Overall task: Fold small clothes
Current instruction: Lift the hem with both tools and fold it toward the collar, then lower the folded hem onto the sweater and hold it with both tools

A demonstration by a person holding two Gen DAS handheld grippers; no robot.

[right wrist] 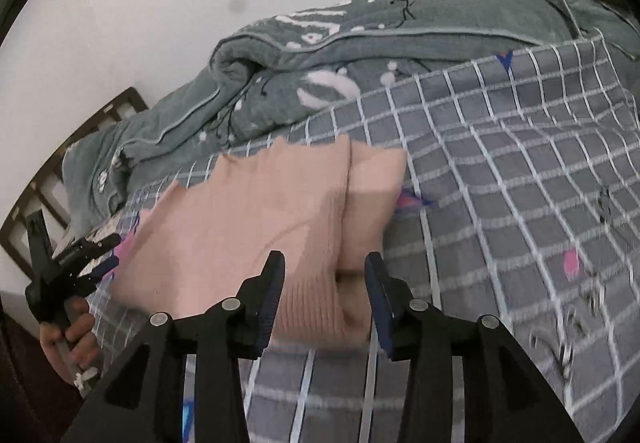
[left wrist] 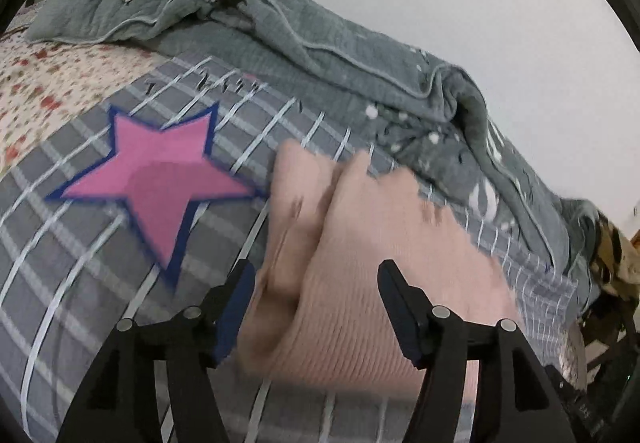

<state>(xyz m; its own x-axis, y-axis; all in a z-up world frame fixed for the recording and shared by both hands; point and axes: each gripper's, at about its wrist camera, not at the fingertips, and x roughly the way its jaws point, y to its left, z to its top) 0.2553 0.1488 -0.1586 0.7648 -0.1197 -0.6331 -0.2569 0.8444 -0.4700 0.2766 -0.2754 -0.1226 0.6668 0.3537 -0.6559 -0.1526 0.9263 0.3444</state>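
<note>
Jaws of both grippers spread — pink knit garment betw. them, flat on checked bedsheet

Left tongs: jaws apart, both black fingers angled downward, nothing pinched; the pads press on nothing. Seen from the right wrist view, the left tongs sit off to the far left of the right tongs, held by a bare hand curled round the grip from below.

Right tongs: jaws parted, narrower than the left pair, tilted downward, pads clear of contact. Right hand not visible.
</note>
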